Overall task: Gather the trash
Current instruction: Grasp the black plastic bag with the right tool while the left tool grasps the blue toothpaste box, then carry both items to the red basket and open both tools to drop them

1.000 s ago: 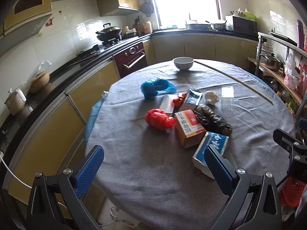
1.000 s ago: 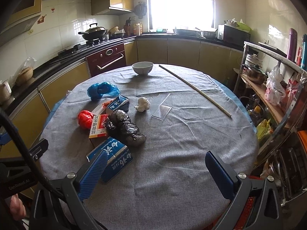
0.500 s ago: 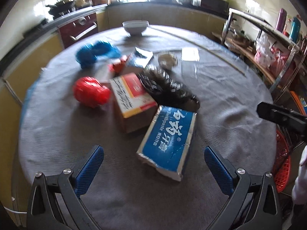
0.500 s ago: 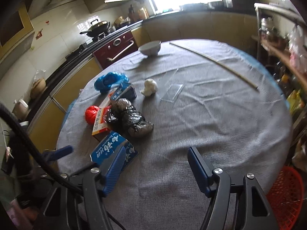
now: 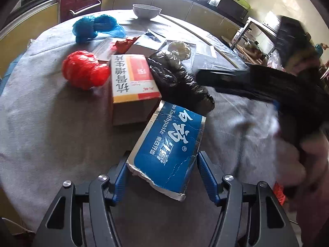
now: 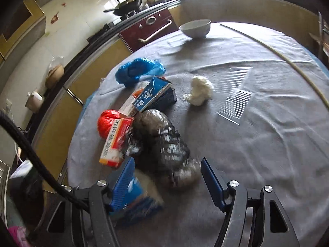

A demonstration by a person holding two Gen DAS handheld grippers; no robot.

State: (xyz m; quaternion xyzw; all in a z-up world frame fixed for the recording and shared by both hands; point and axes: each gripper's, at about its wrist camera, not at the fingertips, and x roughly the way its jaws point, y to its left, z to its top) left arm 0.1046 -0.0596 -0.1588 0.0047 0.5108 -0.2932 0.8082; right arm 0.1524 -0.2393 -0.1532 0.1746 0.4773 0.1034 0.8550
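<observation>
Both grippers have advanced onto the trash pile. Left wrist: left gripper (image 5: pixel 162 178) half open, straddling the blue toothpaste carton (image 5: pixel 167 151) at the near edge of the grey-clothed round table (image 5: pixel 41 123), not yet clamped; closing comes next. Right wrist: right gripper (image 6: pixel 167 182) open, empty, over the crumpled black plastic bag (image 6: pixel 164 142); kitchen counters beyond.
</observation>
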